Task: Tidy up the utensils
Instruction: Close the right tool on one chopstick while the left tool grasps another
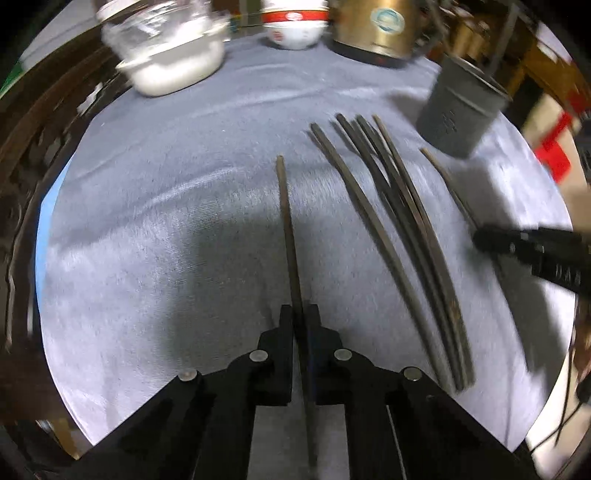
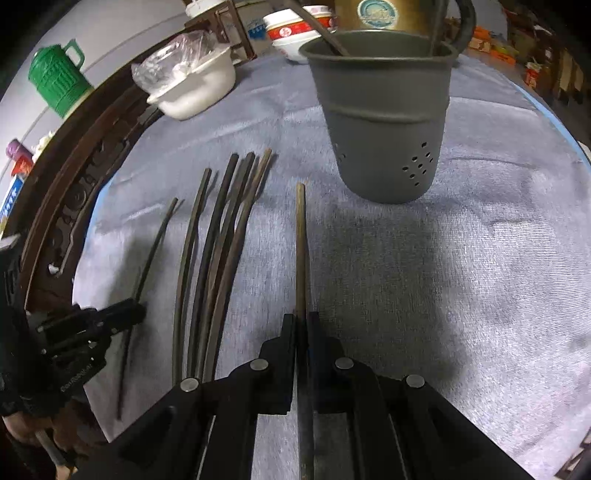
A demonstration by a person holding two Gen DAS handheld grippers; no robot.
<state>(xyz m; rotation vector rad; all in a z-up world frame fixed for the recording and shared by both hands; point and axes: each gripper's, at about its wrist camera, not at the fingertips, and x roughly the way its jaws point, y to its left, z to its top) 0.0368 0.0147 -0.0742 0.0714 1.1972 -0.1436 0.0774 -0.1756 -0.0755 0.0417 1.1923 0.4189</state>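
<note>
My left gripper [image 1: 299,310] is shut on a dark chopstick [image 1: 286,225] that points forward over the grey cloth. My right gripper [image 2: 302,317] is shut on a lighter brown chopstick [image 2: 301,240] that points toward the grey perforated utensil cup [image 2: 384,122]. The cup stands upright and holds two dark sticks. Several dark chopsticks [image 1: 399,229] lie loose on the cloth between the two grippers; they also show in the right wrist view [image 2: 218,251]. The cup shows at the far right in the left wrist view [image 1: 461,110]. The left gripper shows in the right wrist view [image 2: 140,312].
A white container with plastic wrap [image 2: 192,85], a red-and-white bowl [image 2: 291,33] and a brass pot [image 1: 373,29] stand at the back of the table. A carved dark wooden edge [image 2: 74,195] runs along the left. A green jug [image 2: 59,81] stands beyond it.
</note>
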